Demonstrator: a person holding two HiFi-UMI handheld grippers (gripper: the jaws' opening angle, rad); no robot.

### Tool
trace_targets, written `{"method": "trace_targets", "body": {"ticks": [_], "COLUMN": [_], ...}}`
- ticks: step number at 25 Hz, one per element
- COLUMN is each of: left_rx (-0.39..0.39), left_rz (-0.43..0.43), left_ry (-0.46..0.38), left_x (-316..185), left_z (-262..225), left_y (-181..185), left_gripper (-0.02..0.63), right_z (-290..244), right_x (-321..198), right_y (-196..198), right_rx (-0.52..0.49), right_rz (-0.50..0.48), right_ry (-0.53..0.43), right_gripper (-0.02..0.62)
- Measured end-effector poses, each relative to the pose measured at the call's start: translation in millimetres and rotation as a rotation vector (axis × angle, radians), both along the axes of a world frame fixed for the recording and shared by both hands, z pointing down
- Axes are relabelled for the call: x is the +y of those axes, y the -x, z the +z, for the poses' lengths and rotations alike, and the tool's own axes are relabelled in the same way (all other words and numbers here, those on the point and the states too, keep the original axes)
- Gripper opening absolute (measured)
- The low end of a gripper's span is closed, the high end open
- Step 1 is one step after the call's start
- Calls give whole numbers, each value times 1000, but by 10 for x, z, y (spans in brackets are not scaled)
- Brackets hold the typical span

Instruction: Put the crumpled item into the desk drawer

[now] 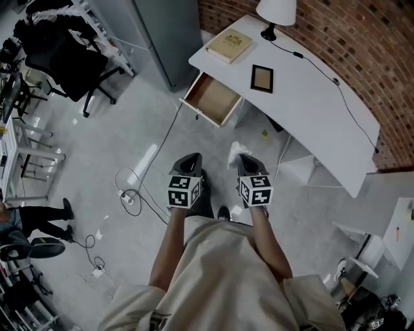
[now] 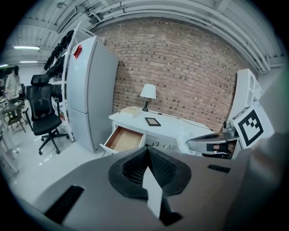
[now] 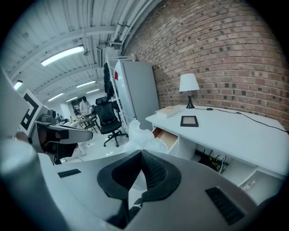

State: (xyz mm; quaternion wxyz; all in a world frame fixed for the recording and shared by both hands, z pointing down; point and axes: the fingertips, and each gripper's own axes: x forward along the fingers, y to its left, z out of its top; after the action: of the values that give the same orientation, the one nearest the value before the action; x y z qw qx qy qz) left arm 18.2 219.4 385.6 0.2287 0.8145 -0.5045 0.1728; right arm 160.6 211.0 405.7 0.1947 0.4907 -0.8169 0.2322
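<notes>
A crumpled white item [image 1: 235,152] sticks out from the tips of my right gripper [image 1: 244,158], which is shut on it. In the right gripper view the crumpled item [image 3: 141,136] bulges above the closed jaws of the right gripper [image 3: 141,153]. My left gripper [image 1: 192,158] hangs beside it at about the same height, shut and empty; the left gripper [image 2: 147,149] shows nothing between its jaws in its own view. The desk drawer [image 1: 212,98] stands pulled open, its brown inside bare, ahead of both grippers. That drawer [image 2: 123,138] belongs to the white desk [image 1: 310,90].
On the desk are a lamp [image 1: 275,13], a book [image 1: 229,45] and a small dark frame [image 1: 262,78]. A grey cabinet [image 1: 162,32] stands left of the desk. A black office chair [image 1: 71,61] and floor cables [image 1: 132,191] lie to the left.
</notes>
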Motion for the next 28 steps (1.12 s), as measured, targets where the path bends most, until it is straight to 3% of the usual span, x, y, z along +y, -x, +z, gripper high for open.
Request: {"method": "trace_targets", "body": {"ticks": [11, 28], "left_rx": [27, 35], "left_rz": [52, 104], "left_ry": [16, 78], "left_x": [-1032, -2029], "left_z": [-6, 243], "left_y": [329, 912], "left_gripper": [15, 15], "right_z": [43, 256], "right_x": [-858, -1785], "right_y": [332, 760], "right_rx": [14, 58], "right_rz": [57, 157], "right_ry": [19, 79], "right_gripper": [25, 25]}}
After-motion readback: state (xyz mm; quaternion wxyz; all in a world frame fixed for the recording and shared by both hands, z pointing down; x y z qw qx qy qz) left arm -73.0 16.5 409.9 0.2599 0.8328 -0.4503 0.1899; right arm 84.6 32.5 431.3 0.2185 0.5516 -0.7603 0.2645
